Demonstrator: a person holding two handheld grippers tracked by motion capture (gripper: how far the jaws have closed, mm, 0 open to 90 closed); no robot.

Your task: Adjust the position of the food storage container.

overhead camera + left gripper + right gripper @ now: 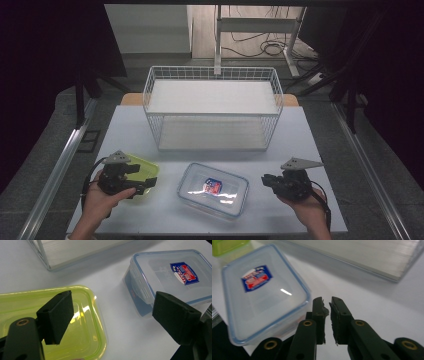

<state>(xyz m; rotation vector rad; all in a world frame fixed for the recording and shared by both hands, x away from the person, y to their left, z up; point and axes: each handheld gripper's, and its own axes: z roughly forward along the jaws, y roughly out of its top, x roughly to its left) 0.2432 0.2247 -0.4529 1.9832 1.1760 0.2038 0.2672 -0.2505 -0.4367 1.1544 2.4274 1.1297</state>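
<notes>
The yellow-green translucent plastic container [141, 172] lies at the table's near left; the left gripper [110, 315] covers its near half in the high view, and the frame edge cuts it off in the left gripper view. Left jaws stand wide apart, one pad above the container, nothing clamped. The clear rectangular lidded box with blue rim and a red-blue label [214, 189] sits centre front, apart from both grippers. The right gripper [326, 305] hovers just beside the box's corner, jaws nearly together, nothing between them. Bare white tabletop [300, 135] separates the box from the white wire basket [150, 82] behind.
</notes>
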